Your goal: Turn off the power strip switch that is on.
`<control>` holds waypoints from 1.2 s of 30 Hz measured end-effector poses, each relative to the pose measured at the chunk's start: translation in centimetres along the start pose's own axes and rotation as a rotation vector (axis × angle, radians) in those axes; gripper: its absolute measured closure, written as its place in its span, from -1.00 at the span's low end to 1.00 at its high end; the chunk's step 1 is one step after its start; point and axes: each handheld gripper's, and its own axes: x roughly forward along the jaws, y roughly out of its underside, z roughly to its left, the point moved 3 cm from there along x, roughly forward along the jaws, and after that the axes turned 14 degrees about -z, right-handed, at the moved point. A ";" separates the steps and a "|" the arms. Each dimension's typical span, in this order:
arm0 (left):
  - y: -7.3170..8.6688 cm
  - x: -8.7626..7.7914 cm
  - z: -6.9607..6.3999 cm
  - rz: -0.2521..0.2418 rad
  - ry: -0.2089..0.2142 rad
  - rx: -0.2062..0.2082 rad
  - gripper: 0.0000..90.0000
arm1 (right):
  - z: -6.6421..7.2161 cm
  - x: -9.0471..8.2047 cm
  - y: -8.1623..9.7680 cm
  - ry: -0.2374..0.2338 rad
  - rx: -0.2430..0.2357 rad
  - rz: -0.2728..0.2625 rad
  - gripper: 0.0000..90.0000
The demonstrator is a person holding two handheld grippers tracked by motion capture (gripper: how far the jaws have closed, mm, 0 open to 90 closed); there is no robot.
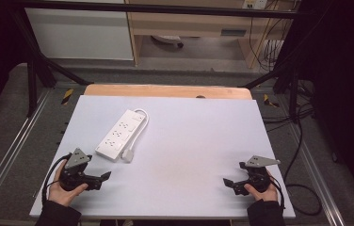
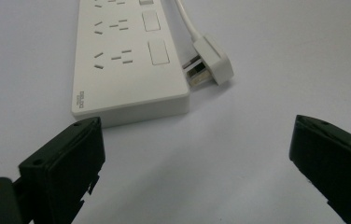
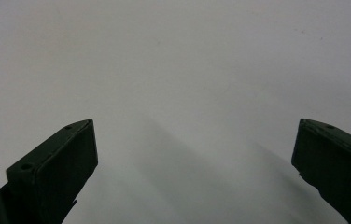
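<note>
Two grippers rested low on the counter (image 1: 189,141), jaws spread wide, holding nothing; the strip (image 2: 122,56) lay just ahead of the left gripper (image 2: 192,154), plug (image 2: 213,60) beside it; right gripper (image 3: 194,158) well apart.

High view overhead facing forward, gripper views low over table (image 1: 175,141) (left sharing power strip (image 2: 122,60))

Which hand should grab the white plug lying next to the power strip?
Probably the left. The left gripper sits just below the power strip, open, with the plug straight ahead. The right gripper is across the table, facing bare surface.
</note>
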 end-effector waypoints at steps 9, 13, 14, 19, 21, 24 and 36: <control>-0.5 -0.1 0.2 -0.002 -0.010 0.005 -0.93 | 0.0 0.0 0.0 0.000 0.000 -0.001 -0.98; -0.7 0.1 0.1 -0.001 -0.008 0.008 -0.93 | 0.0 0.0 0.0 0.000 0.002 0.002 -0.98; -0.8 0.1 0.1 0.001 -0.007 0.012 -0.93 | 0.0 0.0 0.0 -0.001 0.001 0.001 -0.98; -1.1 0.3 0.0 0.000 -0.006 0.018 -0.93 | 0.0 0.0 0.0 -0.001 0.003 0.002 -0.98; -1.3 0.4 0.0 0.000 -0.004 0.020 -0.93 | 0.0 0.0 0.0 -0.001 0.004 0.004 -0.98; -1.5 0.4 -0.1 -0.002 -0.005 0.023 -0.93 | 0.0 0.0 0.0 -0.001 0.002 0.000 -0.98; -2.1 0.9 0.0 -0.001 -0.006 0.030 -0.93 | 0.0 0.0 0.0 -0.003 -0.001 0.001 -0.98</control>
